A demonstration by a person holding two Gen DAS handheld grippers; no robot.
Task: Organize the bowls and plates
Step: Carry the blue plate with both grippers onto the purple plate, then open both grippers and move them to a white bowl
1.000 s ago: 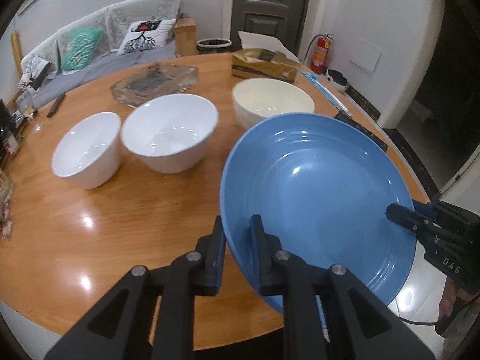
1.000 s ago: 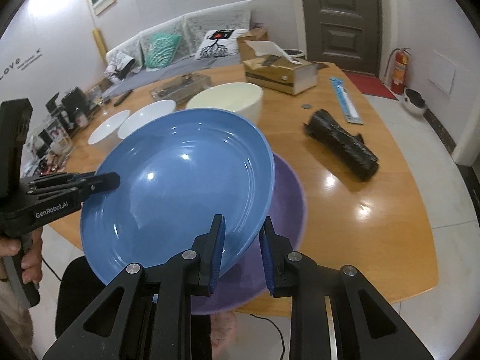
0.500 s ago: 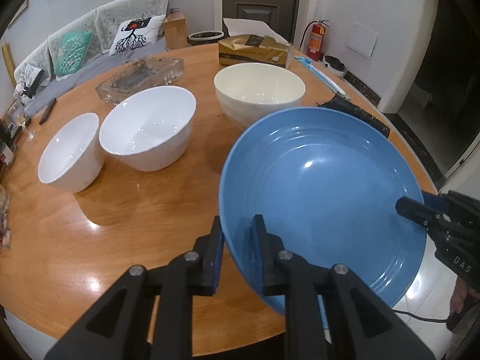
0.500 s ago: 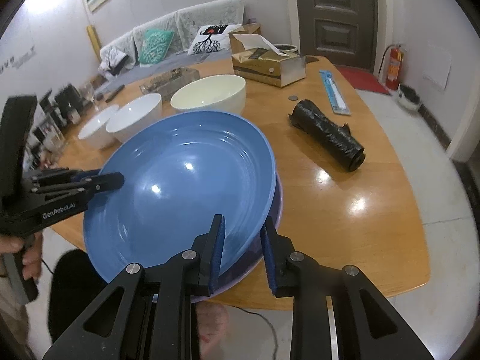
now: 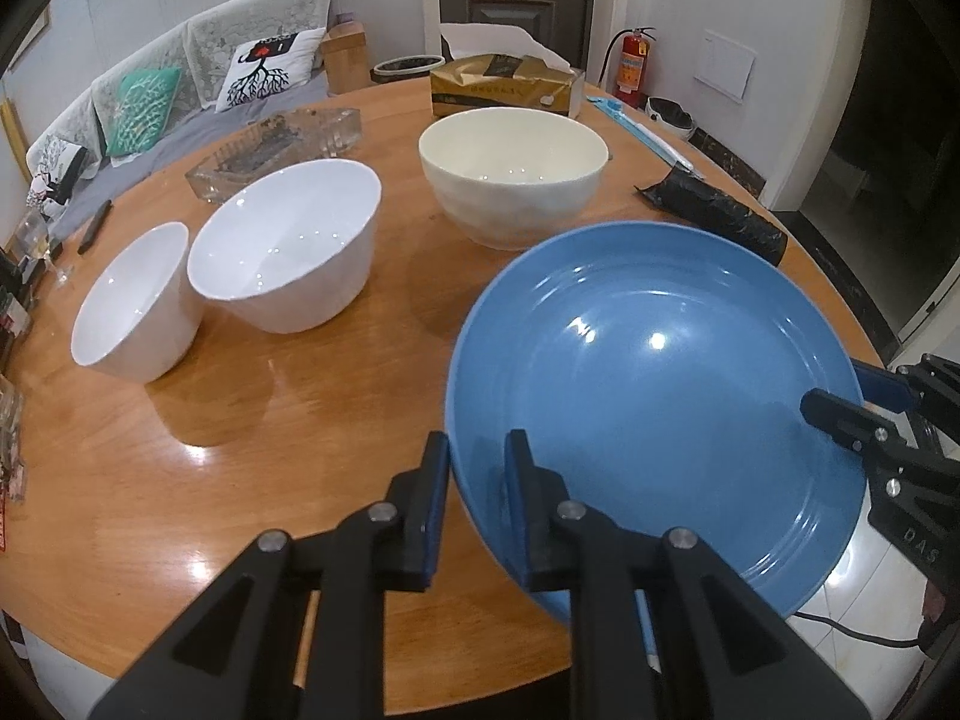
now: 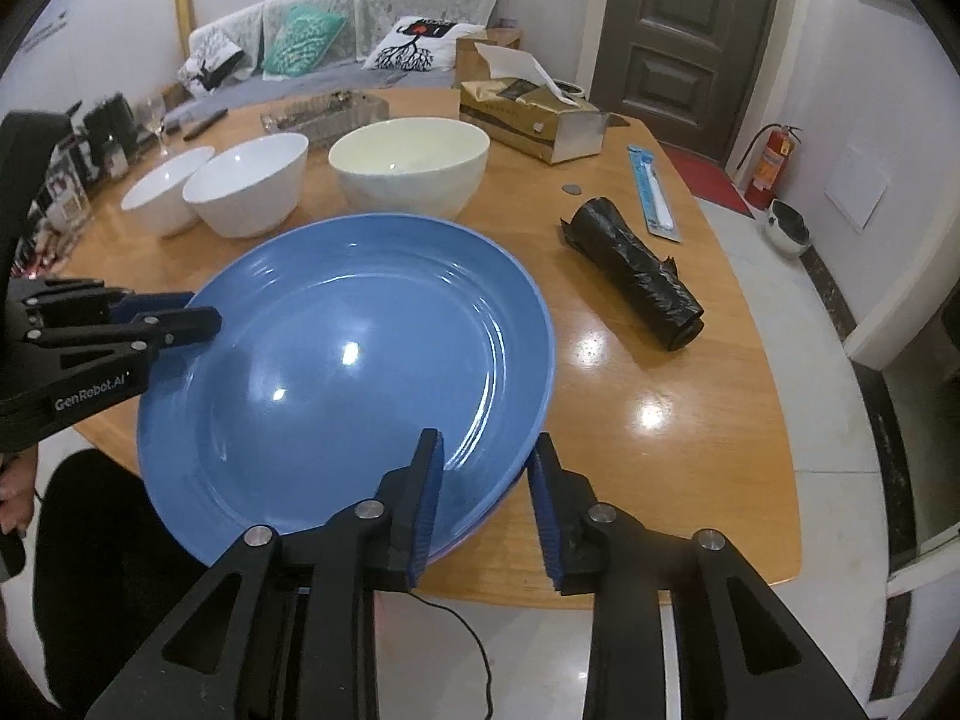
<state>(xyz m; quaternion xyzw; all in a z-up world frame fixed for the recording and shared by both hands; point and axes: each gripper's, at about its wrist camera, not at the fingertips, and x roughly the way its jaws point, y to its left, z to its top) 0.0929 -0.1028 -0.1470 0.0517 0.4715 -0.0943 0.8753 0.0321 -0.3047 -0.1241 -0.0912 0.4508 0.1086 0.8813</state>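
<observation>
Step in hand: the wide round blue ceramic plate (image 6: 342, 360) is being set down on another plate at the near edge of the round wooden counter (image 5: 240, 420); only a thin purple rim of the lower plate (image 6: 480, 531) shows under it.
Left gripper (image 5: 474, 468): its fingers are closed on the plate's rim, one pad below and one above.
Right gripper (image 6: 486, 480): its jaws are opening; the rim is between them, but the pads no longer press on it.
How to do it well: in my judgement the left side should let go only when the blue plate sits flat and centred, then both grippers should draw back level and outward, so no pad catches the rim.
Risk: the plates hang partly over the counter edge, so a pull could slide them off.
Other things: a cream bowl (image 5: 513, 171), a large white bowl (image 5: 288, 246) and a small white bowl (image 5: 135, 303) stand behind, apart from the plate.
In the way: a black rolled plastic bag (image 6: 633, 273) lies to the right, a gold tissue box (image 6: 528, 117) further back; neither blocks the retreat.
</observation>
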